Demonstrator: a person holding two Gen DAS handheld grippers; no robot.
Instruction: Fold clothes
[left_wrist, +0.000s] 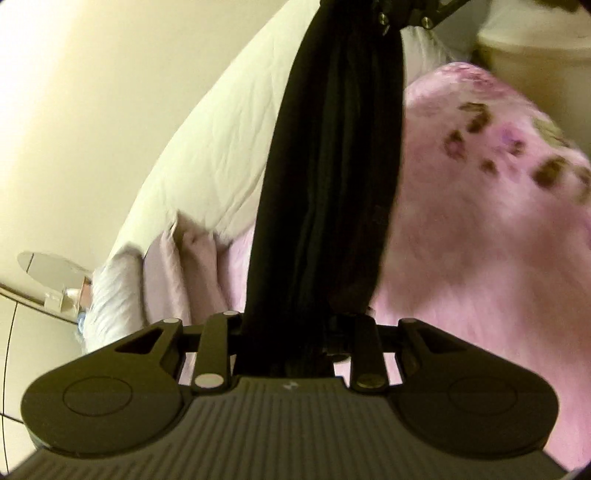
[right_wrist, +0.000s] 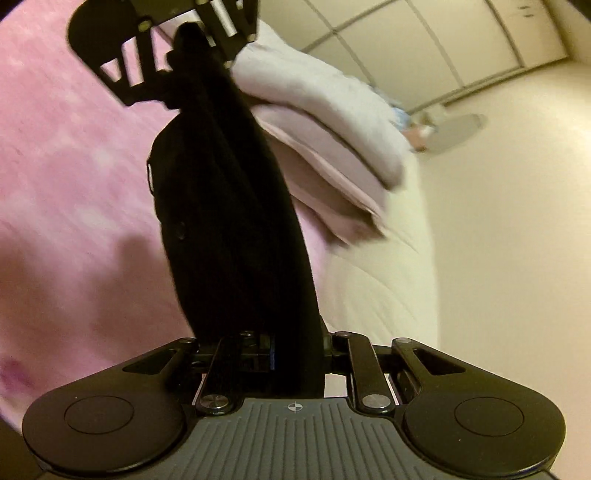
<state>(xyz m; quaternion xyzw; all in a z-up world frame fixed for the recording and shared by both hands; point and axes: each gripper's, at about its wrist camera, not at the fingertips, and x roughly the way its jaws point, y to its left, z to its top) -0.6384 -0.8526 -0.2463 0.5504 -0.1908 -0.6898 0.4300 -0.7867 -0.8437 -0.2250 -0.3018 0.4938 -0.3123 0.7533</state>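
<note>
- Stretching between the two tools, the black garment (left_wrist: 325, 177) hangs in the air above the pink blanket (left_wrist: 480, 258) on the bed, one end in each grasp.
- Left hand-held gripper (left_wrist: 291, 354) is clamped on the near end of the cloth, which bunches into a thick rope as it enters the closed jaws.
- Right hand-held gripper (right_wrist: 291, 365) is pinching the other end the same way; in its own view the dark band runs straight up to the left tool at the top of the picture.
- Judging by the deep lengthwise folds and the way it sags slightly, the fabric looks soft, light and limp, with no stiffness to hold a shape by itself.
- That suggests it will droop and twist the moment tension drops, so keeping it taut between both ends looks wise.
- Best holds, as a judgement, are corners or a hem edge, not the gathered middle; a bunched grip hides where the edges really are.
- What kind of garment it is cannot be told: no sleeve, collar or waistband shows clearly, only a small pale tag-like mark on its left edge in the right wrist view.
- Fingertips of both tools are buried in black cloth, so how much fabric each one holds stays unclear.
- Motion blur smears the blanket's dark flower pattern and the pale pillows (right_wrist: 325, 122) beside the cream mattress (left_wrist: 207, 155).
- Anything on the bed under the garment is hidden from both cameras.
</note>
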